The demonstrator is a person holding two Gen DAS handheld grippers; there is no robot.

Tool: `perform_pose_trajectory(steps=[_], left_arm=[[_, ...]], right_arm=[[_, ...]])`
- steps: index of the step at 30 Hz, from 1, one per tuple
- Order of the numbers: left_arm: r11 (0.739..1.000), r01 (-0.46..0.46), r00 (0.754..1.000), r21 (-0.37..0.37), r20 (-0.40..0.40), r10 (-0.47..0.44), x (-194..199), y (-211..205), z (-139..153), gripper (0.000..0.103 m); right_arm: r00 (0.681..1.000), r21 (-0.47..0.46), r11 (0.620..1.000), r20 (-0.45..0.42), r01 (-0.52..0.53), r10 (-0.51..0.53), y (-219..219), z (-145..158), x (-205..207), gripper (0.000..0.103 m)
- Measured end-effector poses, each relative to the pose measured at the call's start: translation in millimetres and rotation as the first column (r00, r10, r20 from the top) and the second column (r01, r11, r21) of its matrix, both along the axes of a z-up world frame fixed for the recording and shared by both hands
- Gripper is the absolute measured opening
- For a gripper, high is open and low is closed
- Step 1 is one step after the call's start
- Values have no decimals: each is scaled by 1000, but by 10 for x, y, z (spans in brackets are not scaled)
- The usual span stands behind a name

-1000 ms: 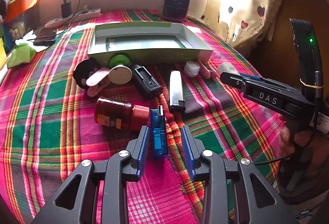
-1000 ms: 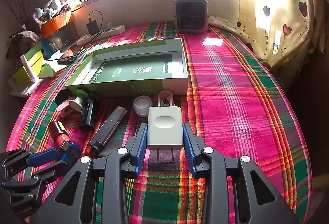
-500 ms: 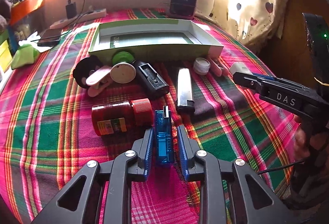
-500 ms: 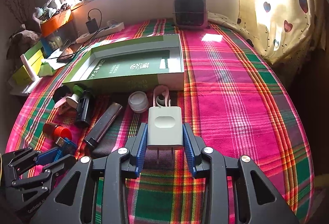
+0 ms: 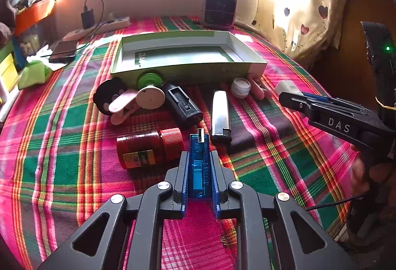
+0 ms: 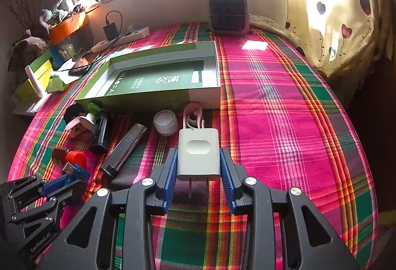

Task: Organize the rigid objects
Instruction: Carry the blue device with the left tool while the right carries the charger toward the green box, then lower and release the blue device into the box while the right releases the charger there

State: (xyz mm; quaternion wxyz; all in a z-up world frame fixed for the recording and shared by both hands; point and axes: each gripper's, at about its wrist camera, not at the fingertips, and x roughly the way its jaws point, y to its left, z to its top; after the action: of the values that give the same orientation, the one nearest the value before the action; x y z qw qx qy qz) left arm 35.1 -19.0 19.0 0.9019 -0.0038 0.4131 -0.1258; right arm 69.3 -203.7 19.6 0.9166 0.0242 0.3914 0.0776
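My left gripper [image 5: 199, 158] is shut on a blue USB module [image 5: 199, 166], held just above the plaid cloth; it also shows in the right wrist view [image 6: 74, 174]. My right gripper [image 6: 199, 158] is shut on a white wall charger [image 6: 198, 153], prongs pointing back at me; it shows in the left wrist view [image 5: 287, 88] too. An open green box [image 5: 183, 54] lies beyond both. Loose before it are a red-capped bottle [image 5: 148, 148], a silver lighter [image 5: 220, 116], a black battery case [image 5: 183, 105], a small white jar [image 5: 240, 88] and a pink clip [image 5: 121, 106].
A small fan heater [image 6: 229, 12] stands at the back by the window. A power strip [image 6: 121, 39] and a phone [image 5: 63, 54] lie at the back left, next to coloured boxes [image 6: 37, 79]. A curtain [image 6: 346, 22] hangs on the right.
My left gripper closed from open onto the blue USB module and lifted it slightly. My right gripper kept holding the charger and rose a little away from the cloth.
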Motion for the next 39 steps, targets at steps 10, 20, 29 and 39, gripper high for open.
perform_pose_trajectory(steps=[10,20,29,39], left_arm=[[998,19,999,-56,32,-18,170,109,414,15],[998,2,998,-62,66,2,640,282,662,15],[997,-19,998,-73,52,23,1266,408,630,15],[999,-23,1000,-48,0,23,1839,433,389,15]], right_arm=[[999,1,1000,41,-25,25,36,266,54,35],[997,-1,999,53,-54,54,89,460,358,35],[998,-18,998,18,-67,67,159,452,865,35],[997,-42,996,-14,-74,73,284,311,1401,35]])
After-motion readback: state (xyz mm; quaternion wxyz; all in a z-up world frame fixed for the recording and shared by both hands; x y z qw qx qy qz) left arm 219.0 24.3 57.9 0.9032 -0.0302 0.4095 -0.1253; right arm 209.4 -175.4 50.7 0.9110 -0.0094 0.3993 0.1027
